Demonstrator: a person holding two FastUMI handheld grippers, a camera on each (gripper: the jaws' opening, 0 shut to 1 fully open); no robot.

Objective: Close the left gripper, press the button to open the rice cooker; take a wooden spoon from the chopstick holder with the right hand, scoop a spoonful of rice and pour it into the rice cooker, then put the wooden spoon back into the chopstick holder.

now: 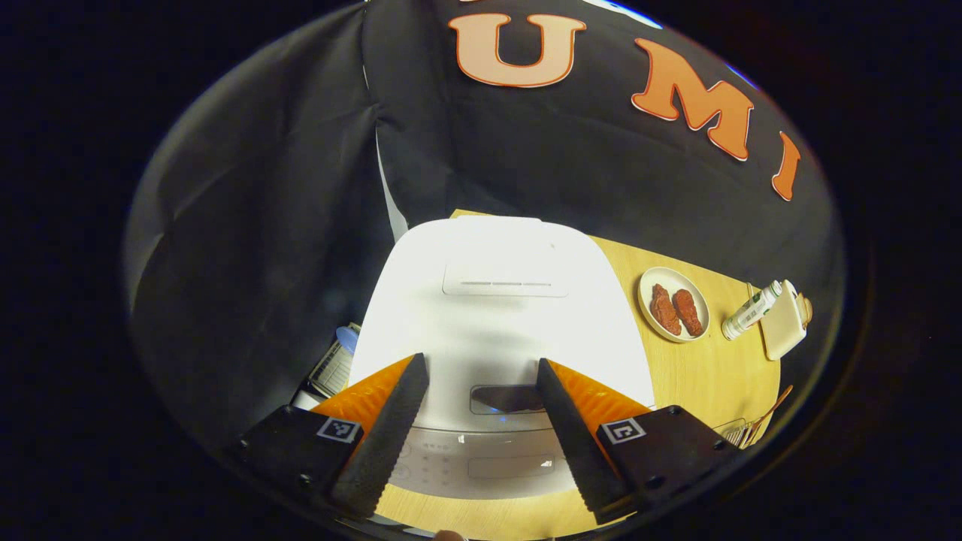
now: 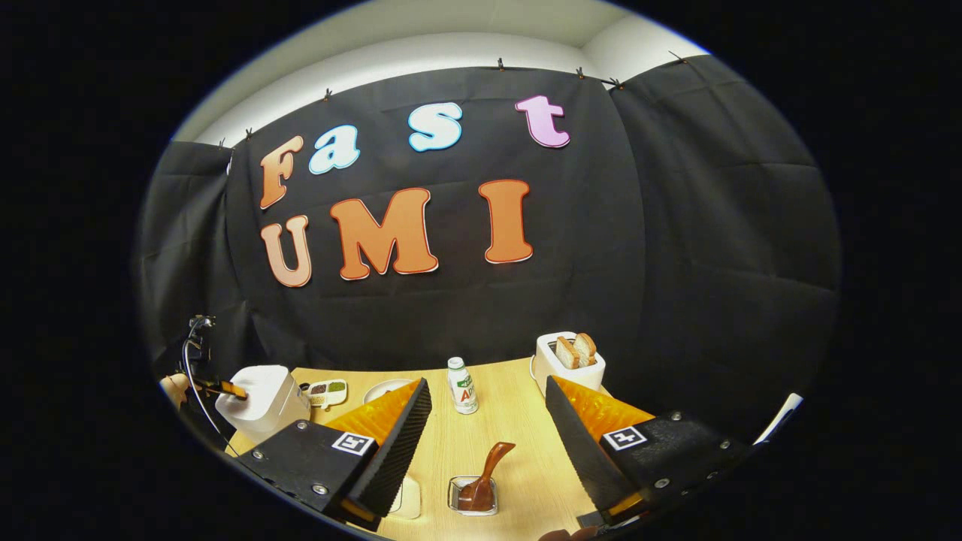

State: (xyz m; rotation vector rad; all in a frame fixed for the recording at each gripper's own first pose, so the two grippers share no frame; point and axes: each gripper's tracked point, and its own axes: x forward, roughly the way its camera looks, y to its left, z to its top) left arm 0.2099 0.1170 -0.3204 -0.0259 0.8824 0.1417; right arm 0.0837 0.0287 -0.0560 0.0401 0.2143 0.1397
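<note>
Nearest the lens in the left gripper view, the left tool [image 1: 481, 368] hangs over the white rice cooker [image 1: 500, 300] with its jaws spread wide apart, gripping nothing. Between the fingertips lies the dark oblong button [image 1: 505, 399] at the front edge of the lid, and the lid is down. The cooker stands on the pale wooden counter [image 1: 699, 376]. To its right sits a small round plate [image 1: 673, 304] with two reddish-brown pieces of food, then a little white bottle [image 1: 750, 309] and a white toaster [image 1: 783, 321] near the counter's far corner.

In the right gripper view, the right tool [image 2: 488, 387] is also wide open and holds nothing, well above the counter [image 2: 518, 421]. Below it, between the fingers, a small square clear dish [image 2: 473, 496] holds a brown wooden spoon [image 2: 487, 473], its handle leaning up and to the right. Farther back stand the white bottle [image 2: 462, 385] and the toaster [image 2: 569, 361] with two slices of bread [image 2: 576, 350] sticking up from the slots. At the far left the rice cooker [image 2: 261, 400] appears again, with the left tool [image 2: 225, 389] just over its top, and beside it a small tray [image 2: 326, 389] with compartments.
</note>
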